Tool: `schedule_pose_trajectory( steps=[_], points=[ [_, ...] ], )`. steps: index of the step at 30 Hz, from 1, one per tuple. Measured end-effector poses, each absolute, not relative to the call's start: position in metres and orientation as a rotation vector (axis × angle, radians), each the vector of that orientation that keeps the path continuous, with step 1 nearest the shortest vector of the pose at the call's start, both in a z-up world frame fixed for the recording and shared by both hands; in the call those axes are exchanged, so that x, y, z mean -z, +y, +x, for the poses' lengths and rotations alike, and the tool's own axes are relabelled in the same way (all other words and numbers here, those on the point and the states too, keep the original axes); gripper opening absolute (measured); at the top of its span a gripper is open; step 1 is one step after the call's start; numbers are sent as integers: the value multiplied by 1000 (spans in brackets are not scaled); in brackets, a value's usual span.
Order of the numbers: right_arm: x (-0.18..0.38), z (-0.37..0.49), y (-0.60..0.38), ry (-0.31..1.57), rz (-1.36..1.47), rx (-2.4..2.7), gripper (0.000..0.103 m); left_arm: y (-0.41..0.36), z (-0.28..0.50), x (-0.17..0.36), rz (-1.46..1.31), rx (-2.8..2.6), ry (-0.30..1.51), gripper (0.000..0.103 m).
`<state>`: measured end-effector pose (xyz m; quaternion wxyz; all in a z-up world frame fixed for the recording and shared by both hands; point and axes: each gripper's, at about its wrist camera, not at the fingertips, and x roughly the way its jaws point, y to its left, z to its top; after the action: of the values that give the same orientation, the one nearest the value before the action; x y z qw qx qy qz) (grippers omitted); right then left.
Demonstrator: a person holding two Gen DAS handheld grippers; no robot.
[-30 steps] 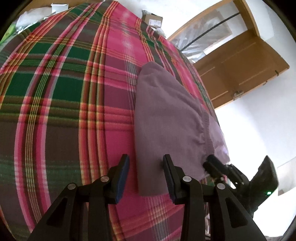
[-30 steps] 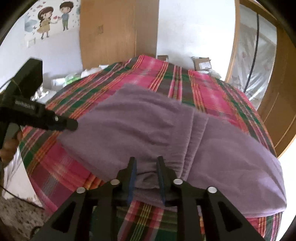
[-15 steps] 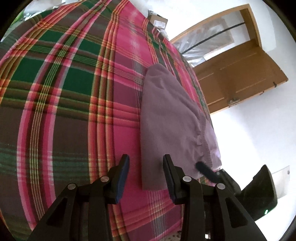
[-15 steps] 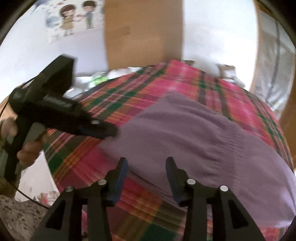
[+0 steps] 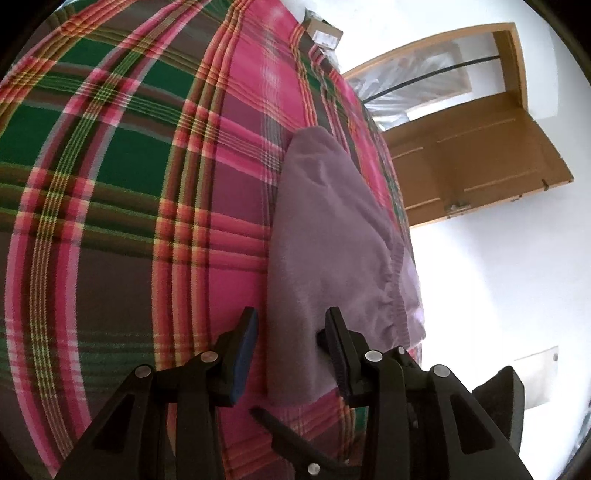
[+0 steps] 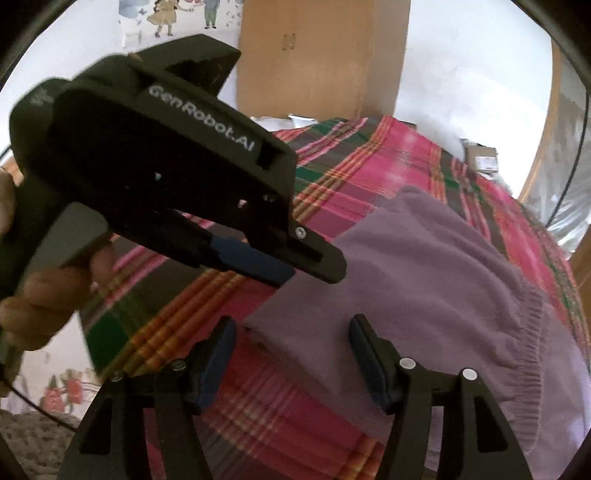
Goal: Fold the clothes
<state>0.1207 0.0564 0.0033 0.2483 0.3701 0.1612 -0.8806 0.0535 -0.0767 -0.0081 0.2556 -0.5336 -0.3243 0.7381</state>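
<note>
A folded purple garment (image 5: 325,240) lies flat on the plaid blanket (image 5: 129,184), near its right edge. My left gripper (image 5: 291,350) is open and low over the garment's near corner, which lies between its fingers. In the right wrist view the same garment (image 6: 424,280) fills the right half, its ribbed hem to the right. My right gripper (image 6: 293,343) is open too and straddles that near corner. The left gripper (image 6: 306,271) comes in from the upper left, held by a hand (image 6: 40,295), with its tips at the corner's edge. The two grippers are close together.
The plaid blanket (image 6: 351,162) covers a bed whose edge runs just under both grippers. A wooden door (image 5: 472,162) stands open beyond the bed's right side. A cardboard box (image 5: 325,31) sits past the far edge. A wooden wardrobe (image 6: 321,59) stands against the wall.
One second ago my right gripper was shut on the garment's near edge; it has let go, opened and moved left to the corner. The left gripper stayed open and came closer.
</note>
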Motion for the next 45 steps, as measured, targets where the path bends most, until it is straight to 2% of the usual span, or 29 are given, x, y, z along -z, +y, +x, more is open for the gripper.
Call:
schedule_pose_trajectory(
  steps=[2,5,7,8,9,14,22,31,34,39,45],
  points=[
    [-4,120,57,432,1009,2417,59,-77,50,7,-1450,-2012,-874,39],
    [-5,121,60,428,1003,2441,47,-79,44,5,-1439,-2032,-873,39],
    [-7,121,63,417,994,2452,35,-80,40,4,-1428,-2039,-876,39],
    [-9,121,66,408,986,2455,21,-79,37,5,-1429,-2038,-881,39],
    [-10,121,67,404,978,2460,14,-78,34,6,-1431,-2032,-887,39],
    [-20,123,79,329,937,2465,12,-73,18,6,-1442,-2018,-904,43],
    [-41,130,102,213,836,2456,12,-57,-13,8,-1460,-1963,-917,43],
    [-46,141,112,174,830,2429,12,-30,-58,16,-1495,-1817,-923,42],
    [-46,139,112,176,840,2423,12,-29,-62,17,-1492,-1812,-916,38],
    [-46,137,104,199,860,2416,12,-35,-67,21,-1480,-1810,-926,16],
    [-50,132,91,228,856,2420,11,-41,-73,17,-1429,-1806,-945,11]
  ],
)
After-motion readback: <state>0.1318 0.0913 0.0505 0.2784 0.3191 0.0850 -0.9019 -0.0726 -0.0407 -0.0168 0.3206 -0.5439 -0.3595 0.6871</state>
